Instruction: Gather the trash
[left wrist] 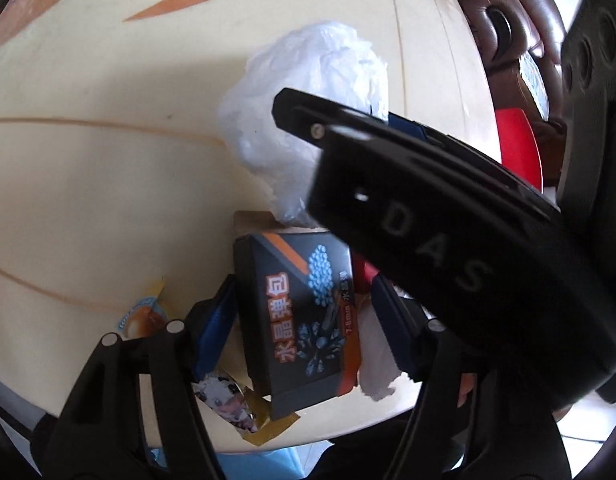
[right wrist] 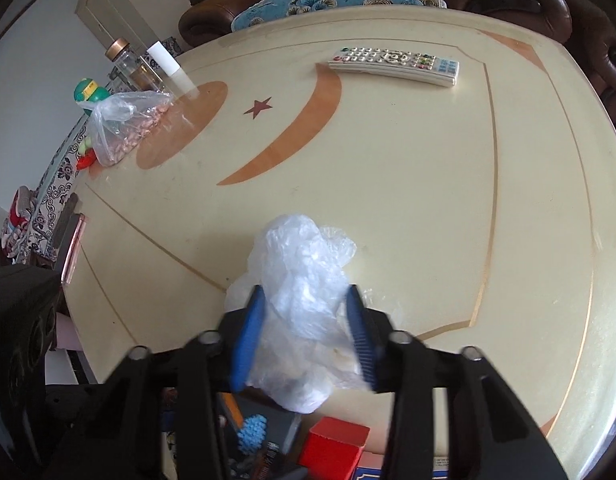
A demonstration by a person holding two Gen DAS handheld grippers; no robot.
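Observation:
My right gripper [right wrist: 303, 336] is shut on a crumpled clear plastic bag [right wrist: 303, 280] and holds it just above the cream table [right wrist: 408, 184]. The bag also shows in the left wrist view [left wrist: 308, 92], with the right gripper's black body [left wrist: 428, 216] across it. My left gripper [left wrist: 303, 320] is shut on a dark cardboard box with blue beads and orange print [left wrist: 303, 312], near the table's front edge. A white tissue [left wrist: 378, 368], a yellow snack wrapper [left wrist: 141, 316] and a printed wrapper [left wrist: 227, 400] lie beside the box.
A white remote control [right wrist: 396, 65] lies at the far side. A bag of peanuts [right wrist: 123, 128], glass jars [right wrist: 127, 66] and a green toy [right wrist: 89, 94] stand at the far left. A red box [right wrist: 336, 444] sits below the right gripper. Brown sofas surround the table.

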